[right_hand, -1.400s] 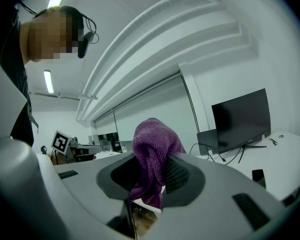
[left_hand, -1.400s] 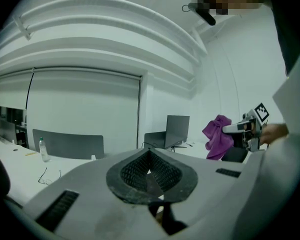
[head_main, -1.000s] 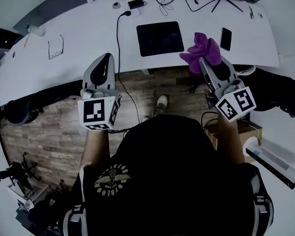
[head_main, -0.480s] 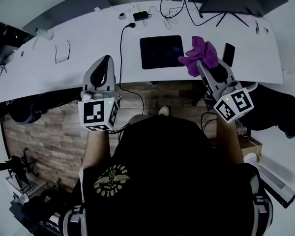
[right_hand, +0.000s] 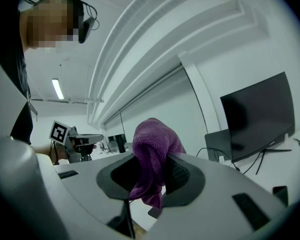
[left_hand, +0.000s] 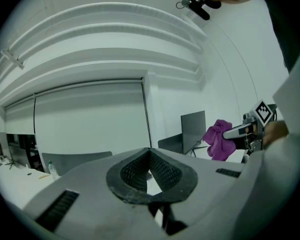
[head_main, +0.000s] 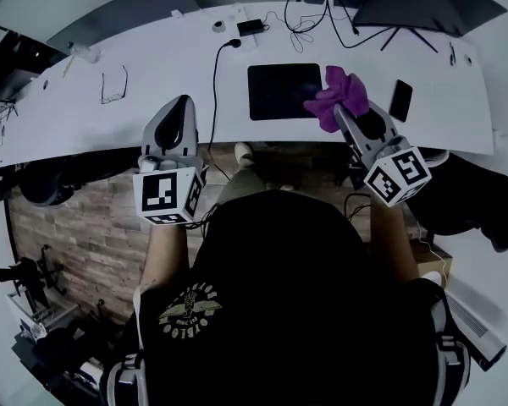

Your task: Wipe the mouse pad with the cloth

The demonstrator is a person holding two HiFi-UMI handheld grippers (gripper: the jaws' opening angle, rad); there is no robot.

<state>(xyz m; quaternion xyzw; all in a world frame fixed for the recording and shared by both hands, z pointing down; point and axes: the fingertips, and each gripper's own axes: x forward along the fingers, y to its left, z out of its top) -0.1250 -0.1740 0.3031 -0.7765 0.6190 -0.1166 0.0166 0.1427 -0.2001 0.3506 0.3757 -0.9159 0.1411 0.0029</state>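
- Surface (head_main: 152, 57): white, long, curved.
- Mouse pad (head_main: 284, 91): black, flat on the surface, centre, near the front edge.
- Right gripper (head_main: 343, 115): fingers (right_hand: 186, 176) closed on the cloth, at the pad's right edge.
- Left gripper (head_main: 183, 106): fingers (left_hand: 169, 173) together, nothing between them; well left of the pad.
- Cloth (head_main: 339, 96): purple, pinched between the right fingers. A bunch stands past the tips and a tail hangs below. It overlaps the pad's right edge in the head view; contact with the pad cannot be told.
- Phone (head_main: 400, 100): dark, just right of the cloth.
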